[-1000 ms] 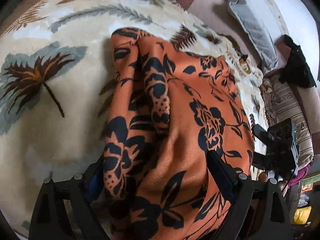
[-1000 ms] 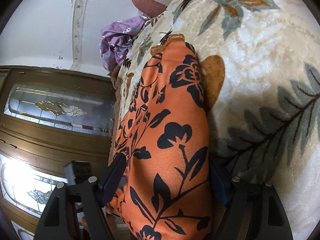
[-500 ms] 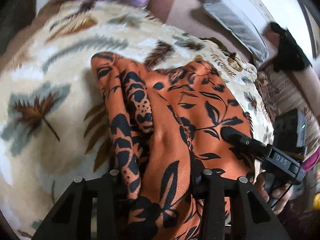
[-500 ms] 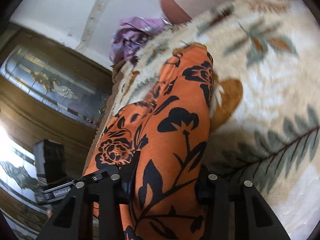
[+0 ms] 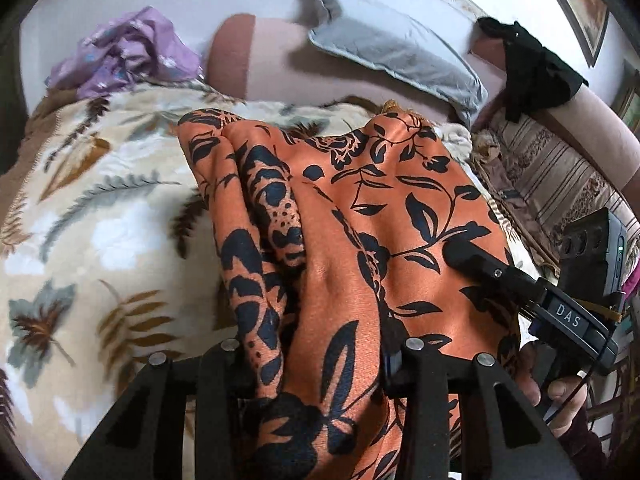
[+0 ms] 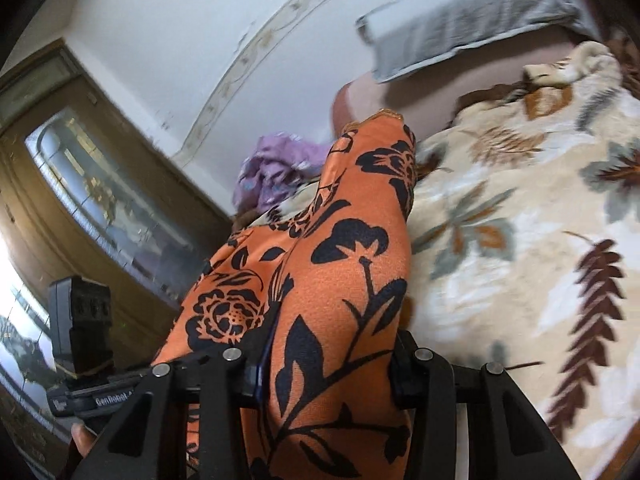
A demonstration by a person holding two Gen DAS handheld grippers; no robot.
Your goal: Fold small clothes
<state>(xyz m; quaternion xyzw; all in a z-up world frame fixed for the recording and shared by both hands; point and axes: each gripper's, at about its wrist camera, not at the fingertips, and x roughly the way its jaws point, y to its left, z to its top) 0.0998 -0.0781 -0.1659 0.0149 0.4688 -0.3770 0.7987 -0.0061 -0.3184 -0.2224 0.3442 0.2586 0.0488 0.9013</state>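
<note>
Now both grippers, left gripper and right gripper, have their jaws clamped on the near hem of one orange black-flowered fabric garment, raised off the leaf-patterned cream blanket. Next, I judge: carry that hem toward the far edge, evenly. One crumpled purple garment waits.

White wall, wooden glazed door, grey pillow on sofa.

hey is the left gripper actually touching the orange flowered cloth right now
Touching. In the left wrist view, the left gripper has both fingers pressed against a bunched fold of the orange cloth, which fills the gap between them and drapes away over the blanket.
</note>
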